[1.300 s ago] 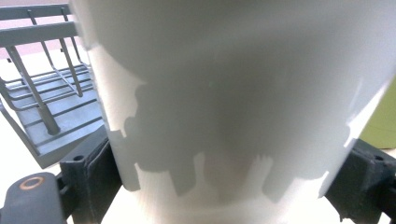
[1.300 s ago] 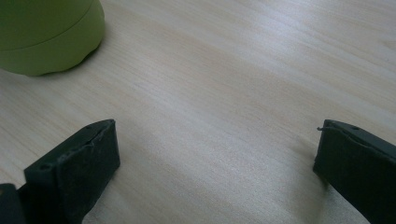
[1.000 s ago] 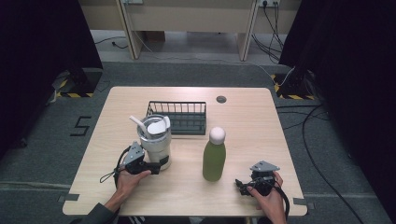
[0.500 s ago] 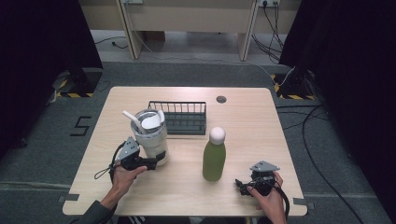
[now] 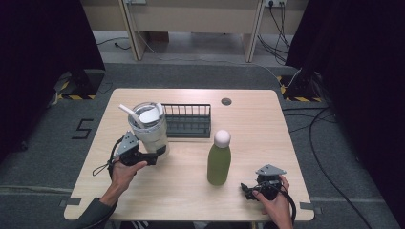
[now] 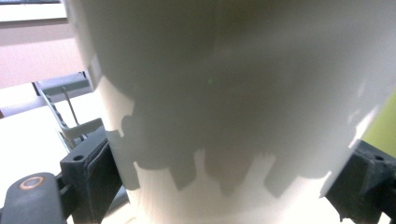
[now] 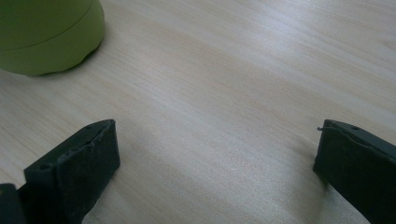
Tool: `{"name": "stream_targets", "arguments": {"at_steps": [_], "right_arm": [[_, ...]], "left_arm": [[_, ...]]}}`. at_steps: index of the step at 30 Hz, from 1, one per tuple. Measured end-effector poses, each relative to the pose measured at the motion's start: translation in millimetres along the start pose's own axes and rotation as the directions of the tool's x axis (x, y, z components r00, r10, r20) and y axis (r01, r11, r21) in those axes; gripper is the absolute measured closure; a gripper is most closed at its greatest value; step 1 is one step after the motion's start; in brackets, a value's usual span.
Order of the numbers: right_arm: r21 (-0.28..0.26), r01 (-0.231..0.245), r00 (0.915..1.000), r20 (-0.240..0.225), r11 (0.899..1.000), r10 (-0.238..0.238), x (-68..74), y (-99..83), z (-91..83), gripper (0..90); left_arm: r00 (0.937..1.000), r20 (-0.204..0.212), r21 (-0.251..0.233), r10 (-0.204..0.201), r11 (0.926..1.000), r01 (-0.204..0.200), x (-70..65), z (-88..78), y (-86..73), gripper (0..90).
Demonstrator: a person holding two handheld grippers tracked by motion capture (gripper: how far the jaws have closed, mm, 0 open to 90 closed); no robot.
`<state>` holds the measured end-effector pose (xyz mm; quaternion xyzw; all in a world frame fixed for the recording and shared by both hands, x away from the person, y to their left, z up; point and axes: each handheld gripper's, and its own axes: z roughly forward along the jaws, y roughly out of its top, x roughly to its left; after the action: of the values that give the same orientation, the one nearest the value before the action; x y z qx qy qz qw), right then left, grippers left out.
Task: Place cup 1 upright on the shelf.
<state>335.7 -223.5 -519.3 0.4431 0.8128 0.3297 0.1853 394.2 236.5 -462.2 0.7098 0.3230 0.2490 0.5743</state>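
Observation:
A white tumbler (image 5: pixel 148 126) with a lid and a straw stands upright at the table's left, just left of the wire rack. My left gripper (image 5: pixel 157 155) is shut on its lower body, and in the left gripper view the tumbler (image 6: pixel 233 93) sits between both jaws. A green bottle (image 5: pixel 218 160) with a white cap stands in the middle. My right gripper (image 5: pixel 246 190) rests open near the front right edge. In the right gripper view its jaws stand wide apart over bare wood, with the green bottle's base (image 7: pixel 46 32) at the upper left.
A black wire rack (image 5: pixel 188 121) sits at the back centre of the wooden table (image 5: pixel 286 143). A small dark round hole (image 5: pixel 226 101) lies near the back edge. Cables run on the floor at the right.
My left gripper has carried the tumbler a little to the left and upward in the high view. The right gripper and the green bottle have stayed still.

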Motion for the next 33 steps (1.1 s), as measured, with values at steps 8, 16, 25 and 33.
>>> {"name": "stream_targets", "arguments": {"at_steps": [8, 16, 25, 33], "right_arm": [[0.001, -0.001, 1.0, 0.0, 1.0, 0.001, 0.1, 0.2, 0.1, 0.3], [0.001, -0.002, 1.0, 0.001, 1.0, 0.002, 0.2, 0.3, 0.2, 0.3], [0.003, 0.0, 1.0, 0.0, 1.0, 0.0, -0.1, 0.4, 0.1, 0.3], [0.001, 0.0, 1.0, 0.0, 1.0, 0.0, -0.1, 0.4, 0.3, 0.3]], "left_arm": [[0.9999, -0.007, 0.012, 0.015, 0.9998, -0.015, 8.4, 5.0, 16.3, 11.3], [0.9999, -0.014, 0.003, 0.01, 0.9999, -0.01, 16.9, 12.6, 31.5, 11.3], [0.9996, -0.014, -0.018, 0.024, 0.9995, -0.024, 23.8, 26.0, 55.3, 11.3], [0.9998, -0.021, -0.037, -0.003, 0.9993, 0.002, 33.7, 40.3, 69.5, 11.3]]}}
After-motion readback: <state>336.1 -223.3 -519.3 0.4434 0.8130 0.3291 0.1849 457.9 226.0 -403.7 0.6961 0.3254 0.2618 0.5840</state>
